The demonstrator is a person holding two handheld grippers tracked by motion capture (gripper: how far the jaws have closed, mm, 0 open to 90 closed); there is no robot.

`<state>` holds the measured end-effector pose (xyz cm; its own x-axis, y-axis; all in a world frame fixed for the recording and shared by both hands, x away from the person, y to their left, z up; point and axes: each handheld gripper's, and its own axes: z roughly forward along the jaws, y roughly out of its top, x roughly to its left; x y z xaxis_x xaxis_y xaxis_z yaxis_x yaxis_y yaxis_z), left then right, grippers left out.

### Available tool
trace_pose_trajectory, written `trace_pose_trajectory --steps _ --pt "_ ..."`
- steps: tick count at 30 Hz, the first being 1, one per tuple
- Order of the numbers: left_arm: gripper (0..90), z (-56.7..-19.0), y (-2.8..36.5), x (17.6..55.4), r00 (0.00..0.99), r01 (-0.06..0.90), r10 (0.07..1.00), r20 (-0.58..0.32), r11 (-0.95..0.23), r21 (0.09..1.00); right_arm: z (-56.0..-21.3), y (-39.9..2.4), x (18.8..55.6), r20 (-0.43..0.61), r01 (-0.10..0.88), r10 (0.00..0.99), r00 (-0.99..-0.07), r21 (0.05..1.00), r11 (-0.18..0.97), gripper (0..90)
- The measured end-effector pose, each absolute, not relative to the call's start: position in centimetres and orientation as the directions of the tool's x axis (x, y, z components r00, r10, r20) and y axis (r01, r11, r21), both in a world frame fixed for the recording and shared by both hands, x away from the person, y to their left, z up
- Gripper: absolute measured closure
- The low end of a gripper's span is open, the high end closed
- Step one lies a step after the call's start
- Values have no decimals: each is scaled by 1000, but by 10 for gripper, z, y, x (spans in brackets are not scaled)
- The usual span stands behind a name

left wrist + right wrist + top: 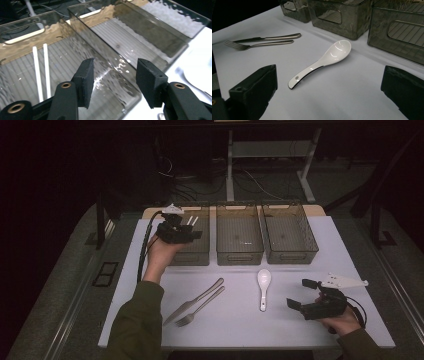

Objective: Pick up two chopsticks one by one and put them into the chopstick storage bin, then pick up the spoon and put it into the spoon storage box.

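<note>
One item down: the chopsticks (pixel 41 71) are seen lying in the left bin (pixel 192 256), sorted. Three are left on the table (pixel 240 320) — knife (pixel 195 301), fork (pixel 199 308) and spoon (pixel 323 62) (the other two bins look bare). The left gripper (pixel 113 81) is held above that bin, jaws apart and empty. The right gripper (pixel 300 295) is held low near the spoon, jaws wide, nothing gripped.

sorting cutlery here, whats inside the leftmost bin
Two white chopsticks lie side by side in the left bin. In the high view the left hand-held gripper covers part of its floor, so anything beneath cannot be seen.
</note>
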<state>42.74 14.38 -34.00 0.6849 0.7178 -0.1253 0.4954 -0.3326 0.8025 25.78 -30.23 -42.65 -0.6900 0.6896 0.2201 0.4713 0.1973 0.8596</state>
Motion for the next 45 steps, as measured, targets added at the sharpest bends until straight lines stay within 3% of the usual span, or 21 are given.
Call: trace_pose_trajectory --steps 17,31,45 --pt "362 -354 144 371 741 445 661 -116 -355 822 -426 -302 256 215 468 690 -691 861 200 8" --pt "352 -376 145 325 763 445 634 -127 -372 815 -426 -303 256 216 467 691 -689 862 196 8" --pt "507 -397 153 290 783 437 612 -106 -420 795 -425 -302 255 212 464 690 -692 862 201 8"
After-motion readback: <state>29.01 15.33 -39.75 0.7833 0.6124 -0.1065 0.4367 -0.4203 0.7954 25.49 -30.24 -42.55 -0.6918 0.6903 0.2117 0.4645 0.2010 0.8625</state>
